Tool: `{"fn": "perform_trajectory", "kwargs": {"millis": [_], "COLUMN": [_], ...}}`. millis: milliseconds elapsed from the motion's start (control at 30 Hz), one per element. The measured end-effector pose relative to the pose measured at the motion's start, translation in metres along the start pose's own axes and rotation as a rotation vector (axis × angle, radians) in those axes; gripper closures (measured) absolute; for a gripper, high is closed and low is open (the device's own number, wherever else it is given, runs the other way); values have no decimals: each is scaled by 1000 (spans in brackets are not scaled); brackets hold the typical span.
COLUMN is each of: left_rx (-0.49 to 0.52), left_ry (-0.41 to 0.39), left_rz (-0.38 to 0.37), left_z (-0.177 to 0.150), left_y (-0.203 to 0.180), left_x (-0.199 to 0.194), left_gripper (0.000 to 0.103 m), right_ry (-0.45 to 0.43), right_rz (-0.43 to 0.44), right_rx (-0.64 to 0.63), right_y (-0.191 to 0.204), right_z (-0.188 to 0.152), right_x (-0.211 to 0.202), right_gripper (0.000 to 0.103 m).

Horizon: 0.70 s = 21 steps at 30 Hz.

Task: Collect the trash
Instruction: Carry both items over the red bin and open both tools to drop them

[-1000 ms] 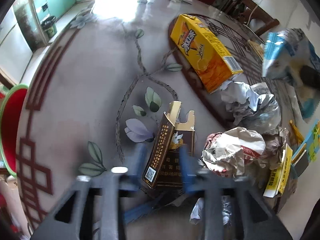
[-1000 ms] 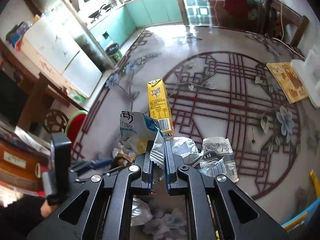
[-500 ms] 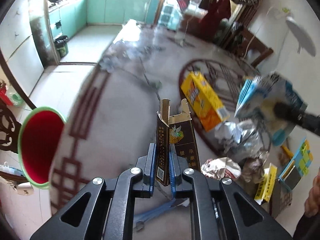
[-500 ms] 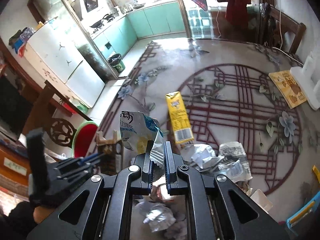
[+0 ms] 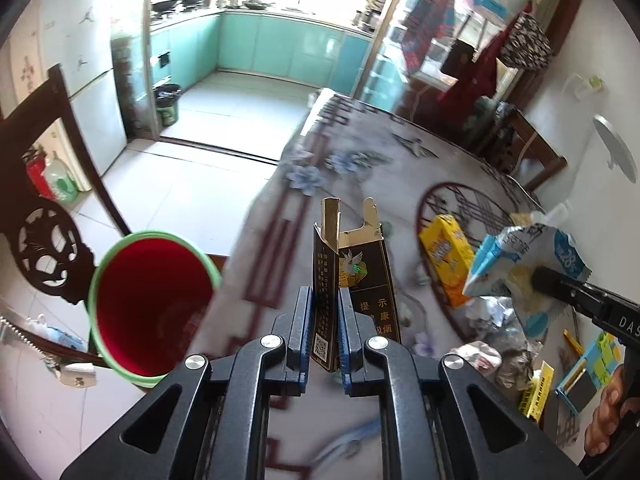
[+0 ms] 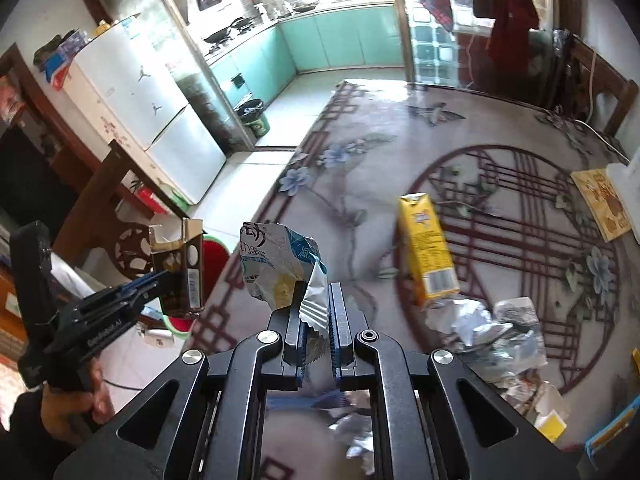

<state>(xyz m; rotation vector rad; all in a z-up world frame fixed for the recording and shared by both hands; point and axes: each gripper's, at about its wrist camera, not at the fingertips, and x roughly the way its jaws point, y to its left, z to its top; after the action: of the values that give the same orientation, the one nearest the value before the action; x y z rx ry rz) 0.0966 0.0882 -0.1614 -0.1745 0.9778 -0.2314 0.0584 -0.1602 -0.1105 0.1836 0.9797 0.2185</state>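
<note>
Aloft, left gripper (image 5: 324, 320) clamped on brown cigarette box (image 5: 352, 280) — near red bin (image 5: 152, 300). Right gripper (image 6: 316, 320) pinching crumpled blue-white wrapper (image 6: 276, 264).

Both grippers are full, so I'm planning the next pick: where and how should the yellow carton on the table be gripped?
The yellow carton lies flat on the table, long and narrow. Probably best to come from above and pinch across its two long sides near the middle. Its near end sits against crumpled paper, so I would avoid that end.
</note>
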Motion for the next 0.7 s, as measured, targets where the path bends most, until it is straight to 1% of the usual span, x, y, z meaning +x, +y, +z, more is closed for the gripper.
{"fn": "perform_trajectory", "kwargs": {"millis": [367,700], "left_rx": [-83,-177], "left_ry": [-28,-8], "left_rz": [69,136], "left_z": [0,-8], "left_y": [90,175], "left_x": [-19,-18], "left_gripper": [94,94], "right_ry": [23,93], "right_rz": [22,46], "right_rx": [-52,-97], "right_y": [61,118], "right_z": [7,9], "right_x": [29,80], "right_gripper": [94,94]}}
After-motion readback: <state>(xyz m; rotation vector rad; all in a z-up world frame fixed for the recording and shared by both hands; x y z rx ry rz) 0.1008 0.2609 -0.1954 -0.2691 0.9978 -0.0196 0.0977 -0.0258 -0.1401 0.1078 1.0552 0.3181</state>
